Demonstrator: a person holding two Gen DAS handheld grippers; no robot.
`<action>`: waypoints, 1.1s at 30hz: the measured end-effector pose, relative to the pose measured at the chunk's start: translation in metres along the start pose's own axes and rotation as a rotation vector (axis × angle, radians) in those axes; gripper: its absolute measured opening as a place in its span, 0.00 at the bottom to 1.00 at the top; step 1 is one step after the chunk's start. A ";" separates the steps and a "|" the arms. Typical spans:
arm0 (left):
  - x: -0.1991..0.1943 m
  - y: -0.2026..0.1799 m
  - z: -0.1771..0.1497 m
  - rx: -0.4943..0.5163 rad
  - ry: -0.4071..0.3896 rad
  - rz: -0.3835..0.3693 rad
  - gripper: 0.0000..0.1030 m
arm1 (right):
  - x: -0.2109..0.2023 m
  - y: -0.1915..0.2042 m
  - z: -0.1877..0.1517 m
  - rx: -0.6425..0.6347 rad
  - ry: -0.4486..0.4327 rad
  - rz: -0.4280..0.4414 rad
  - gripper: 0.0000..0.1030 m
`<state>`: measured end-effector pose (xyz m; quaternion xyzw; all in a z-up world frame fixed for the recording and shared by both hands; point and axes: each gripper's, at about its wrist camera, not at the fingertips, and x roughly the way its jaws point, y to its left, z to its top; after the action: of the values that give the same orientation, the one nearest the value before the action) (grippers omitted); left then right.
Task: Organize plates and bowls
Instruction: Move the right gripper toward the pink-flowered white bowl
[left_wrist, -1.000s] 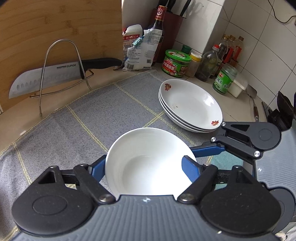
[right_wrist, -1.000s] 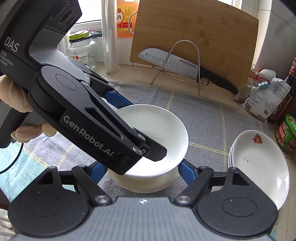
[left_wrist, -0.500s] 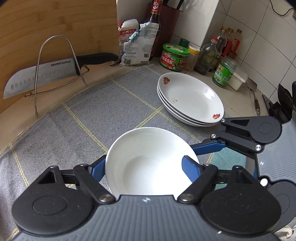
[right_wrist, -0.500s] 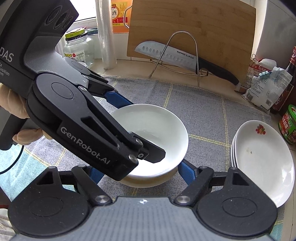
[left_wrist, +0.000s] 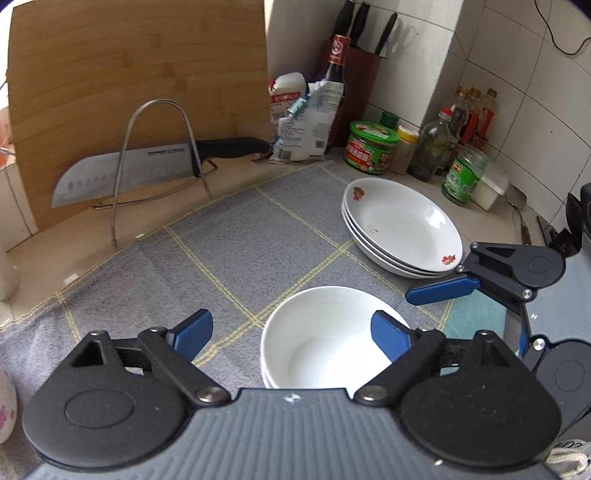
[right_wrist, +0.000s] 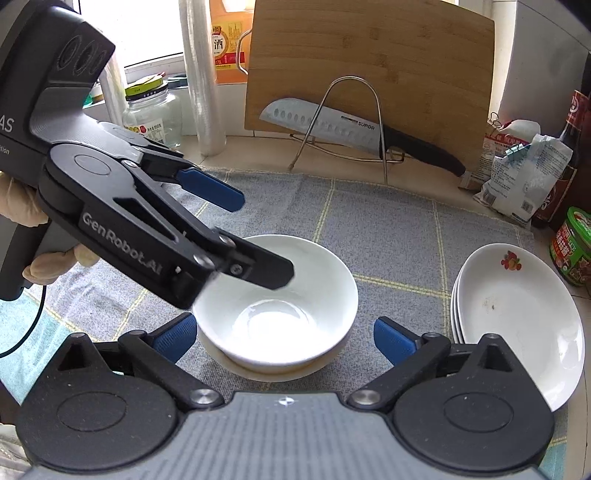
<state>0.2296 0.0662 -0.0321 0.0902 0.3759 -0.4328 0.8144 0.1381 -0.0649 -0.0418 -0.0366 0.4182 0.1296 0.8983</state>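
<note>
1. Right wrist view: white bowl (right_wrist: 275, 302) sits nested on a second bowl, only that one's rim showing beneath it, on the grey checked cloth (right_wrist: 388, 236), at 12 o'clock of the right gripper (right_wrist: 282, 338).
2. Handling, as a guess: glazed ceramic, stiff, slick, chips if knocked; moderate weight. Best hold is across the rim, one finger inside and one outside, or across the full width as the right gripper is lined up to do.
3. Right gripper: fingers spread wide, one either side of the bowl, touching nothing.
4. Left gripper (left_wrist: 291, 332): spread wide and empty. In the left wrist view the bowl lies at 1 o'clock, partly behind its right finger; in the right wrist view one finger hangs over the bowl's rim at 10 o'clock.
5. Change from a second ago: the left gripper then clasped the bowl across its width; now it has let go and the bowl rests on the stack.
6. Stack of flowered plates (right_wrist: 517, 314) at 3 o'clock, well apart from the bowls.
7. Cleaver (right_wrist: 332, 123) on a wire rack at 12 o'clock, against a bamboo board.
</note>
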 end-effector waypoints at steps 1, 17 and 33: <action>-0.004 0.003 -0.001 -0.012 -0.011 0.013 0.90 | -0.001 -0.001 0.000 0.005 -0.004 0.001 1.00; -0.043 0.009 -0.067 -0.178 -0.087 0.250 0.92 | -0.003 0.000 -0.002 0.010 -0.032 -0.017 1.00; -0.088 0.030 -0.120 -0.348 -0.054 0.646 0.97 | 0.020 0.032 0.038 -0.126 -0.082 0.222 1.00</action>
<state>0.1588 0.1972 -0.0609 0.0528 0.3745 -0.0850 0.9218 0.1702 -0.0234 -0.0312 -0.0409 0.3736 0.2554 0.8908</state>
